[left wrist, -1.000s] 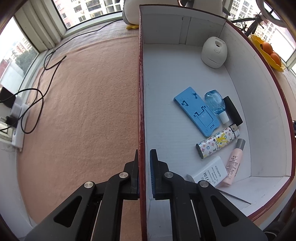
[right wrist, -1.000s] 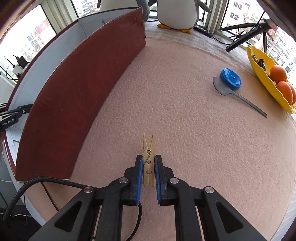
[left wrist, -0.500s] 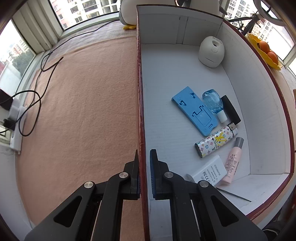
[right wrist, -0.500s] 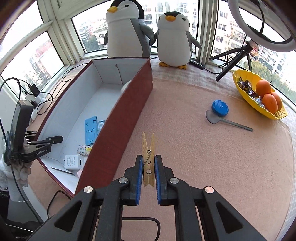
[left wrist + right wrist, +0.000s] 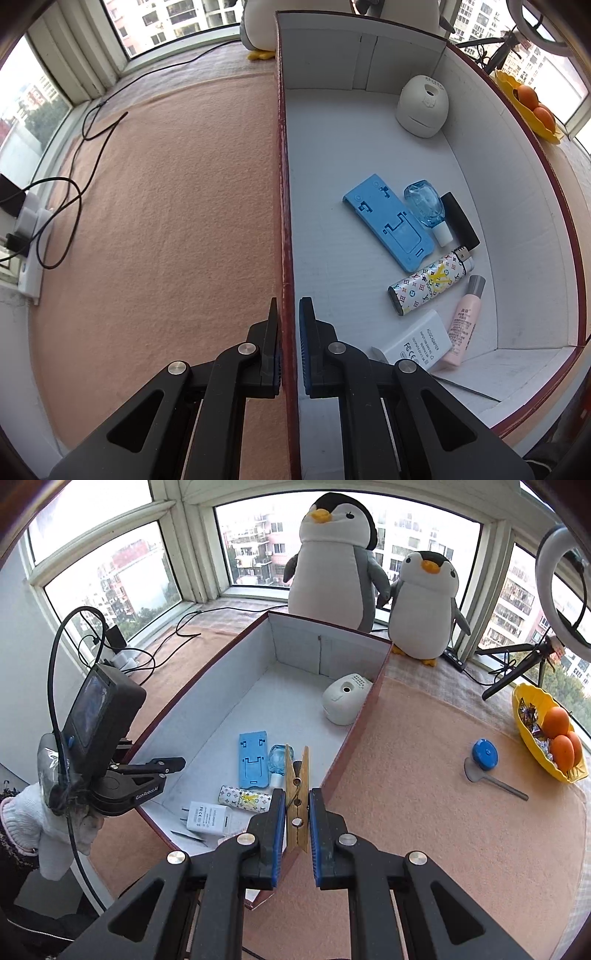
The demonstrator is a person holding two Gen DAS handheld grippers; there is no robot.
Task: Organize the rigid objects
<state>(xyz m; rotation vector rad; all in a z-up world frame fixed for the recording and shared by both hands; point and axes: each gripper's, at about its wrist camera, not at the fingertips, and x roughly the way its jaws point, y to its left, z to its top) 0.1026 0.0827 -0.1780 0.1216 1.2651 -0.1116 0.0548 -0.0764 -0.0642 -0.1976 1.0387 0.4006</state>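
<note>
We held two grippers, both black with ribbed blue pads. Our right gripper (image 5: 294,814) was clamped on one wooden peg (image 5: 296,794), a flat two-limbed clip with a wire spring, upright and raised above the box's near right wall. Our left gripper (image 5: 288,332) pinched the box's left wall, one finger outside, one inside, its jaws narrow on the thin card.

The box (image 5: 236,653) was one long cardboard tray, dark red outside, matte white inside. On its floor we counted seven things and a thin metal pin:
- one flat blue plastic stand (image 5: 388,221) with cut-outs, at the middle
- one small clear blue bottle (image 5: 424,203) with a white cap, touching the stand at 3 o'clock
- one black bar (image 5: 460,219), just beside the bottle
- one patterned lighter (image 5: 430,282), cylindrical, at 6 o'clock from the stand
- one pink tube (image 5: 463,328) with a grey cap
- one white charger (image 5: 417,343), boxy, touching the tube
- one white domed device (image 5: 423,105) at 12 o'clock, in the far corner

Outside, on the fuzzy peach cloth (image 5: 424,812), lay one round blue case (image 5: 485,754) on one grey scoop (image 5: 491,778). At 3 o'clock stood one glossy yellow dish (image 5: 532,701) with three oranges (image 5: 556,722). Two plush penguins (image 5: 336,565) stood behind the box
</note>
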